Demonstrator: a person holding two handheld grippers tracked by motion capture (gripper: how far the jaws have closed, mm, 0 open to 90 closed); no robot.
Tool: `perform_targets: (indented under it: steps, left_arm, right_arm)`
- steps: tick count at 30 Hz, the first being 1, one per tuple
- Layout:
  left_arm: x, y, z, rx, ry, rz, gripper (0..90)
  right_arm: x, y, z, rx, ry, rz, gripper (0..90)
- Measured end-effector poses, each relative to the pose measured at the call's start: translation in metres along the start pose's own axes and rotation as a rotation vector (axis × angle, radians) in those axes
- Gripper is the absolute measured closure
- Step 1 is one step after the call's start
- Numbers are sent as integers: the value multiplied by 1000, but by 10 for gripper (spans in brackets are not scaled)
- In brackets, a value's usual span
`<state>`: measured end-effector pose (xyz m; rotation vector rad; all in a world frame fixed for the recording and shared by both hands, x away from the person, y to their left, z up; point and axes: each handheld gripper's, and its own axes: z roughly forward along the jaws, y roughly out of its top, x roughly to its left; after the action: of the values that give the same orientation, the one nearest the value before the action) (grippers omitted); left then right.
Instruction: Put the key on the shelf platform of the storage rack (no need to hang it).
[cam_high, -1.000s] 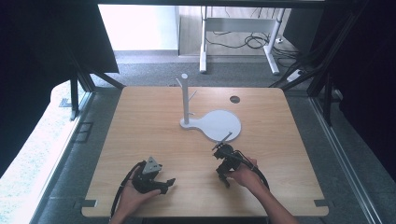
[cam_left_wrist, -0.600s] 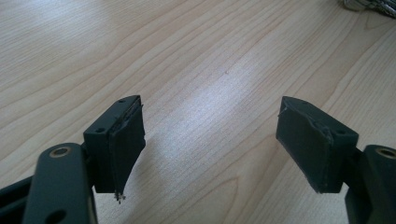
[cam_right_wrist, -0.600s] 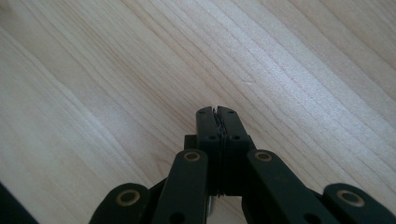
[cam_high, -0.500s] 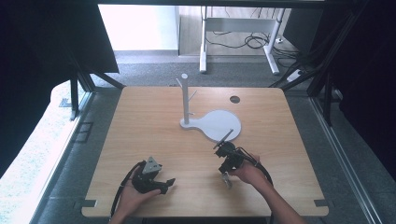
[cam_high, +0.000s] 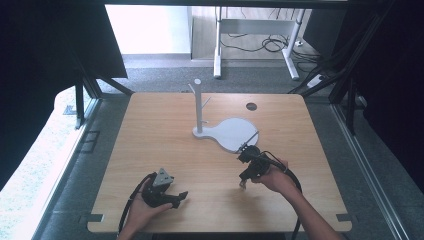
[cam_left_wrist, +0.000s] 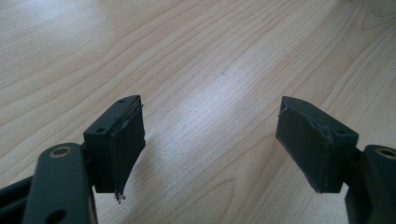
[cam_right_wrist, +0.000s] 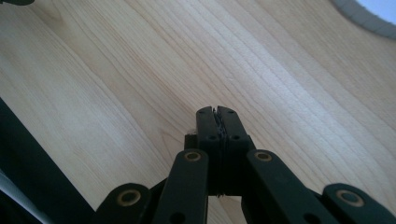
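Currently, the left hand-held gripper (cam_high: 181, 195) rests unmoved on the counter (cam_high: 165, 130), jaws wide and empty. Right of it, the right hand-held gripper (cam_high: 243, 184) has lifted since the earlier frame, jaws pressed together on nothing, the white stand (cam_high: 227, 131) just beyond.

A recording bay in a lab or office-type workspace: a bare light-wood table (cam_high: 165, 145) with a round cable hole (cam_high: 251, 106) stands hemmed in by black curtains (cam_high: 50, 45) and a dark metal frame (cam_high: 82, 97). The floor (cam_high: 165, 75) is grey carpet. Beyond the table, the white legs of a desk (cam_high: 217, 45) rise over loose cables (cam_high: 265, 44) and a power strip (cam_high: 316, 80). Daylight falls in from the back and along the left side.
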<state>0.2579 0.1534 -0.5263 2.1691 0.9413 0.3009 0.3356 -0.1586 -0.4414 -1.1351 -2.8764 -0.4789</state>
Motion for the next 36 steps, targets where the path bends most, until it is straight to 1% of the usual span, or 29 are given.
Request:
perform_targets:
  steps: [3,4,9,12,14,19,20,23,27,28,36]
  left_arm:
    - [0,0,0,-2,0,-2,240]
    - [0,0,0,-2,-1,-1,240]
    - [-2,0,2,2,-2,-1,240]
    - [-2,0,3,5,-3,2,239]
    - [-3,0,3,6,-5,-3,239]
    - [-3,0,3,4,-5,-1,240]
    - [-3,0,4,6,-4,-1,240]
    - [-4,0,4,7,-6,2,240]
    - [-4,0,4,14,-8,13,240]
    - [-4,0,4,15,-7,8,239]
    - [-5,0,5,18,-11,12,239]
  right_arm:
    - [-2,1,-6,-5,-14,-6,900]
    - [-2,1,-8,-7,-14,0,900]
    - [-5,3,-17,-15,-16,-6,899]
    - [-7,3,-19,-13,-24,-8,900]
    - [-8,4,-20,-12,-29,-11,899]
    - [-11,7,-22,-15,-29,-18,899]
    - [-11,8,-23,-14,-29,-10,899]
    - [-14,10,-24,-18,-34,-15,899]
    - [-16,13,-27,-21,-37,-10,899]
    - [-17,14,-27,-23,-39,-10,899]
    - [-24,18,-30,-27,-51,-5,899]
